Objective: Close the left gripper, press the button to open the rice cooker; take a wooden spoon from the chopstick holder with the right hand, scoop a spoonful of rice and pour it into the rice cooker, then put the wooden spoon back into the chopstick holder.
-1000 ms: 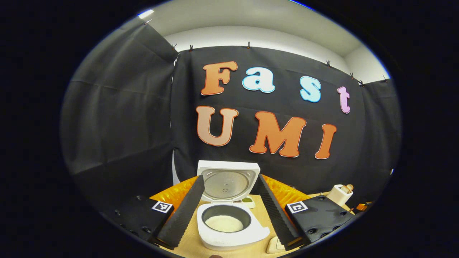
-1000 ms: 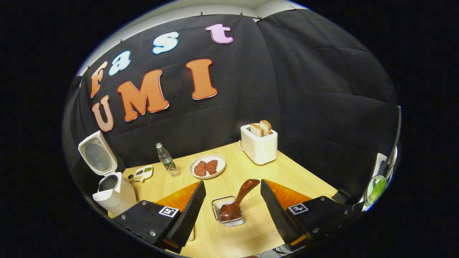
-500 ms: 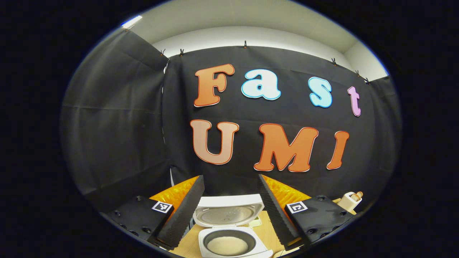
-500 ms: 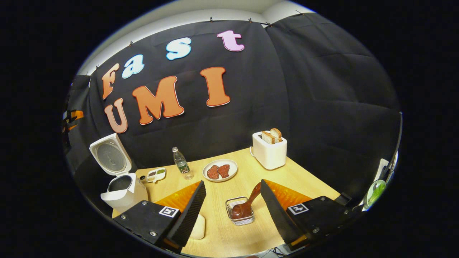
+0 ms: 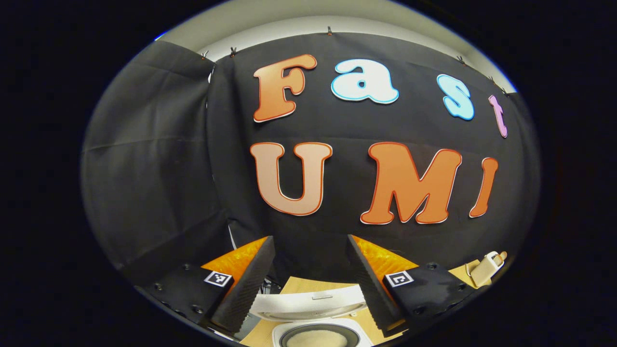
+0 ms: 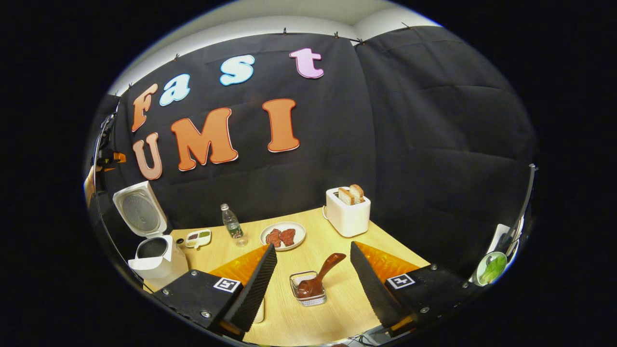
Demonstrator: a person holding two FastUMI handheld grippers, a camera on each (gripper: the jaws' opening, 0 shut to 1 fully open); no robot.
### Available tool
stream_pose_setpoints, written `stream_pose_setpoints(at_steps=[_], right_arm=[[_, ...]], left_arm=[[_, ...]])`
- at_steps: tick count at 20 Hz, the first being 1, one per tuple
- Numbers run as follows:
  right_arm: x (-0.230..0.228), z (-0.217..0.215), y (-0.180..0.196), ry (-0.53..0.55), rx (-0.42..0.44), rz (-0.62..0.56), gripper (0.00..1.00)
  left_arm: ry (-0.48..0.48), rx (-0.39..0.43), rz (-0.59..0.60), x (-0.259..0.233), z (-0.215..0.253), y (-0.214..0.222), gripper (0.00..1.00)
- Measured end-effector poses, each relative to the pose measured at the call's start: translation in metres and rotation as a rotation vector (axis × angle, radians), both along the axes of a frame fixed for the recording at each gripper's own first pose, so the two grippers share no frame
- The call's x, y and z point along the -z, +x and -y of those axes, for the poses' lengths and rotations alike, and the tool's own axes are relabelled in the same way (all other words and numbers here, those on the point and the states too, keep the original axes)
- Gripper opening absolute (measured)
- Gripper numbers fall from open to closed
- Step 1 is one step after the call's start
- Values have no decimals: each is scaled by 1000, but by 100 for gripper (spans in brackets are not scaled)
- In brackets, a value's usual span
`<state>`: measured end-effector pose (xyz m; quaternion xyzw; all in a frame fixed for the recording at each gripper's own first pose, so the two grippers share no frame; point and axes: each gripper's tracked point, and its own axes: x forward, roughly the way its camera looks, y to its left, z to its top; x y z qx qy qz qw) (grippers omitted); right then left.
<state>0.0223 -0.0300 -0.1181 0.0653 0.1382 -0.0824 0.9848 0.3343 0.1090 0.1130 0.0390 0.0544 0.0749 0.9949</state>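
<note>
Wooden spoon [image 6: 320, 276] leans handle-up in its wire holder [image 6: 307, 295] — dead ahead between the right gripper [image 6: 311, 270]'s spread, empty jaws.

One rice cooker [image 6: 152, 250], one spoon [image 6: 320, 277], one wire holder [image 6: 308, 289], one bottle [image 6: 232, 225], one plate [image 6: 283, 227] with two meat pieces [image 6: 280, 237], one toaster [image 6: 347, 214] with two bread slices [image 6: 351, 193], one small dish [image 6: 198, 237].

No readable text apart from wall letters

Left gripper view looks close over the rice cooker [image 5: 315, 318]; right gripper view sees it [image 6: 154, 258] from afar.
</note>
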Motion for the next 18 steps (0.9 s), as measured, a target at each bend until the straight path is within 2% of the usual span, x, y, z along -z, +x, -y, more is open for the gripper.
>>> stream_pose_setpoints(at_steps=[4,9,18], right_arm=[[2,8,-3,-4,33,-8,95],[-1,9,1,-7,44,-10,95],[-27,13,19,-35,34,24,95]], left_arm=[[-49,-6,-88,46,-9,25,100],[-57,2,-168,91,-10,40,100],[-44,7,-187,106,-3,23,100]])
